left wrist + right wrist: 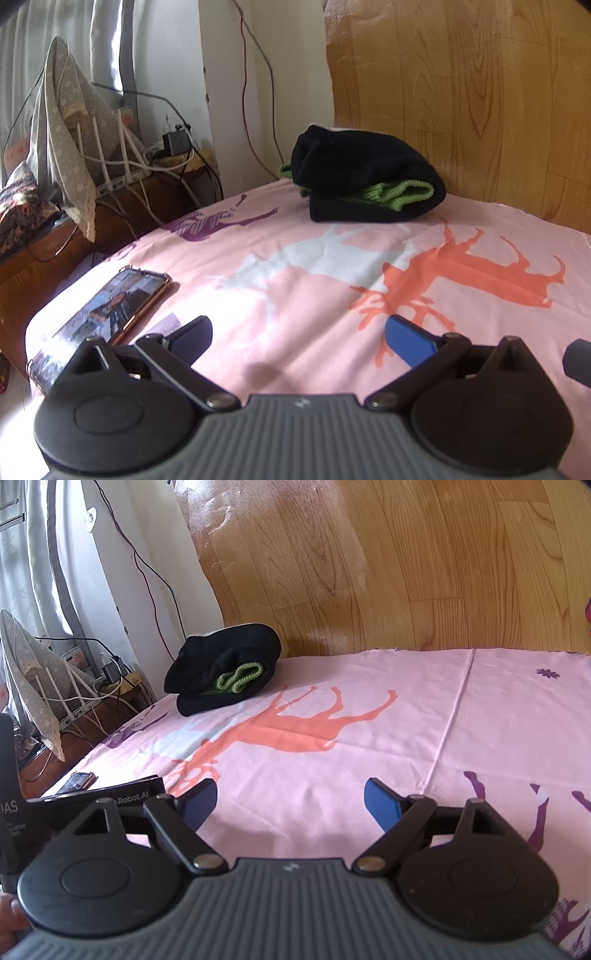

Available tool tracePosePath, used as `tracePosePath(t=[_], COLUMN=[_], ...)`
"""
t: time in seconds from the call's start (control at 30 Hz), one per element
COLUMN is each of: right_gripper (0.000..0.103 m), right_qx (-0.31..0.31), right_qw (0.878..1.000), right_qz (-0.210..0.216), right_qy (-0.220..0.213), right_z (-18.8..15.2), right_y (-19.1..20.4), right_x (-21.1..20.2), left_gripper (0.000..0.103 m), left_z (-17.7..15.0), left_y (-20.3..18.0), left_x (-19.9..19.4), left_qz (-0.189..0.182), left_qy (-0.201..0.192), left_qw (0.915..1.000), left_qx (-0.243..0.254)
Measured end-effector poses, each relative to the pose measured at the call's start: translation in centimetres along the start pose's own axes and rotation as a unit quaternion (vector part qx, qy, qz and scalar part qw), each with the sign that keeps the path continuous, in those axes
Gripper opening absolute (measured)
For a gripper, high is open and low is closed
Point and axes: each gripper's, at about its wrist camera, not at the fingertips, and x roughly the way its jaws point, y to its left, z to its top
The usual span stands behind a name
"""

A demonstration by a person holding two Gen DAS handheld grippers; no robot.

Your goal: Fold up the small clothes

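Observation:
A folded black garment with green ribbed trim [364, 181] lies at the far side of the bed against the wooden headboard; it also shows in the right wrist view [223, 670]. My left gripper [299, 341] is open and empty, low over the pink sheet, well short of the garment. My right gripper [290, 805] is open and empty, also over the sheet, with the garment far ahead to its left. The left gripper's black body [107, 799] shows at the left edge of the right wrist view.
A phone [107, 314] with a lit screen lies near the bed's left edge. A side table [48, 243] with cables, a router and a draped cloth stands left of the bed. The wooden headboard [406, 565] runs along the back. The pink sheet [369, 731] has animal prints.

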Motion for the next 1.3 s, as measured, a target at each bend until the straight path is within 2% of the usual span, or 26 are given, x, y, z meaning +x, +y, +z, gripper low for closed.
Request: tracePosePath(t=[0.4, 1.03, 1.3], right_gripper=[0.089, 0.089, 0.089], right_qx=[0.005, 0.007, 0.008], right_qw=[1.000, 1.000, 1.000], right_qz=[0.003, 0.005, 0.006], right_qy=[0.003, 0.005, 0.006], right_z=[-0.02, -0.04, -0.01], right_y=[-0.19, -0.21, -0.35], right_x=[-0.03, -0.01, 0.05], left_gripper=[0.103, 0.103, 0.103], left_z=[-0.28, -0.33, -0.20], left_y=[-0.43, -0.71, -0.90], left_x=[-0.95, -0.79, -0.66], left_qz=[-0.023, -0.009, -0.029], left_qy=[-0.028, -0.019, -0.011], left_qw=[0.9992, 0.9994, 0.9980], left_qx=[0.018, 0.028, 0.055])
